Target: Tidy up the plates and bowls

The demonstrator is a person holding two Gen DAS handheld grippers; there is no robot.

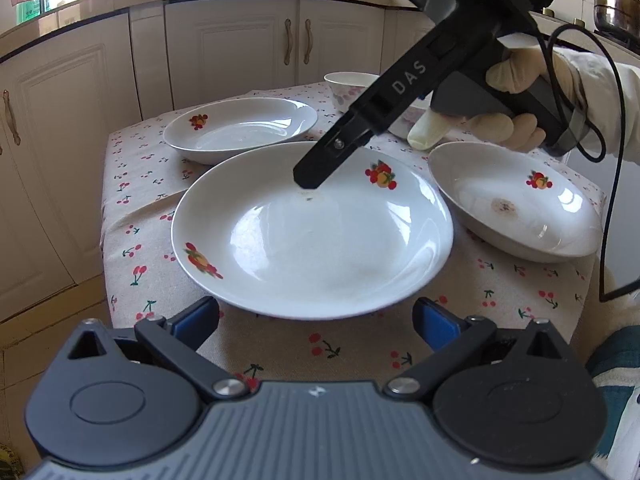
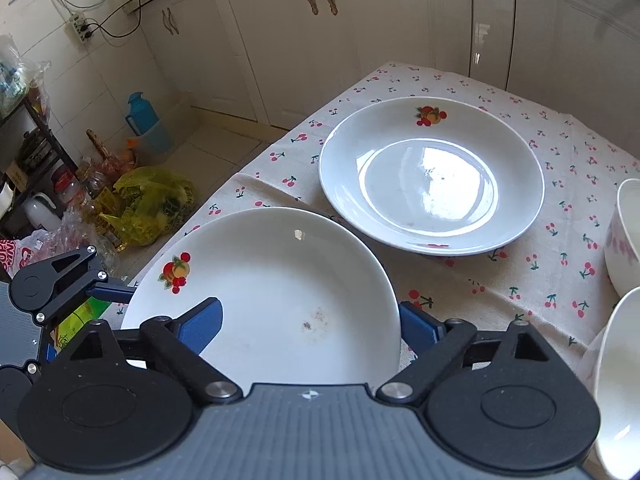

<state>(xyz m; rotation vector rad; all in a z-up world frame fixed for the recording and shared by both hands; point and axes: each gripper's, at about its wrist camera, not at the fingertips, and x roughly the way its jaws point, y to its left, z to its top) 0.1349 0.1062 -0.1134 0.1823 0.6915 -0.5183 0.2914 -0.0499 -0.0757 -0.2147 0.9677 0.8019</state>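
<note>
Right tongs (image 2: 310, 326) spread wide over the near plate (image 1: 316, 232), gripping nothing, left tongs (image 1: 316, 320) wide at its front rim, two plates (image 1: 240, 128) and bowl (image 1: 348, 84) behind it unstacked.

Three white fruit-print plates (image 1: 312, 232) upright on tablecloth, bowl (image 1: 344, 82) behind

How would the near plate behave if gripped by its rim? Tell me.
The near plate looks like glazed ceramic: probably stiff, fairly heavy and breakable. Its glossy sheen suggests the pads may slip. The shallow sloped rim offers little purchase, so it may tilt.
</note>
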